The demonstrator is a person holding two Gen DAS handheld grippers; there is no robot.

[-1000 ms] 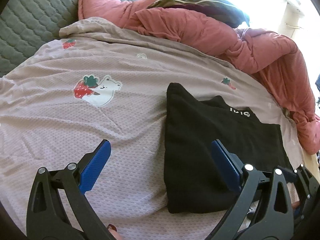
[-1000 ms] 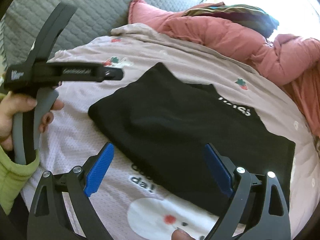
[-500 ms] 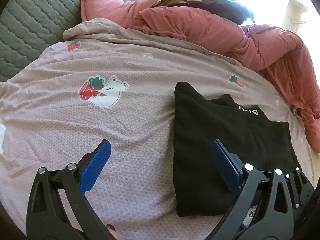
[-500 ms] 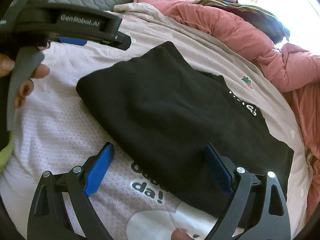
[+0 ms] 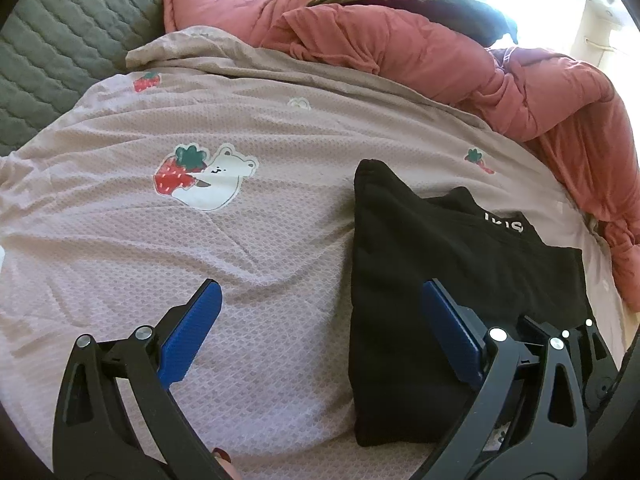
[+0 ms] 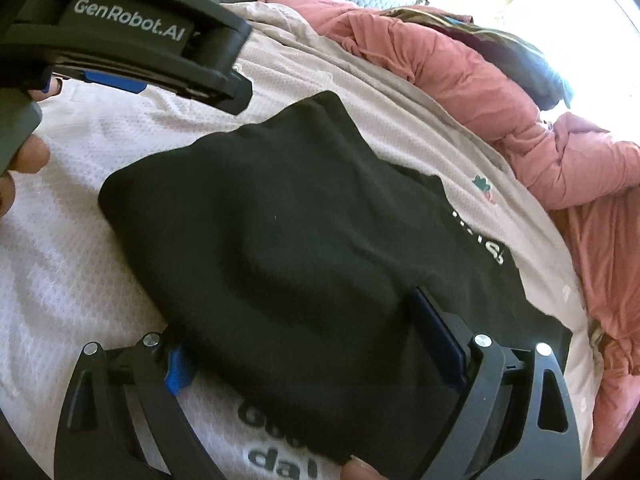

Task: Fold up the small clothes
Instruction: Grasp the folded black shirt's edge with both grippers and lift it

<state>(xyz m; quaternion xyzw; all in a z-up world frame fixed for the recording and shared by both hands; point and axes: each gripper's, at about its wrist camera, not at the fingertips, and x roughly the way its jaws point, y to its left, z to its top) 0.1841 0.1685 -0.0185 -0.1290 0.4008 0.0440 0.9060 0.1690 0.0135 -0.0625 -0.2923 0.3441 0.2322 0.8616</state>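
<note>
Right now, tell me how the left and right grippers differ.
The left gripper hangs open over bare sheet, beside the black garment; the right gripper is open astride that garment's near edge, its left finger partly hidden by the cloth. Both have blue pads and grip nothing.

The folded garment [image 5: 448, 272] lies on the bedsheet [image 5: 240, 240], ahead and to the right of the left gripper [image 5: 320, 332], whose right finger is over its near edge. The right gripper [image 6: 316, 332] straddles the garment's near edge, one finger on each side. Beyond both tools, a bunched quilt [image 5: 420, 56] lies along the sheet's far side, against the padded headboard [image 5: 60, 40].
</note>
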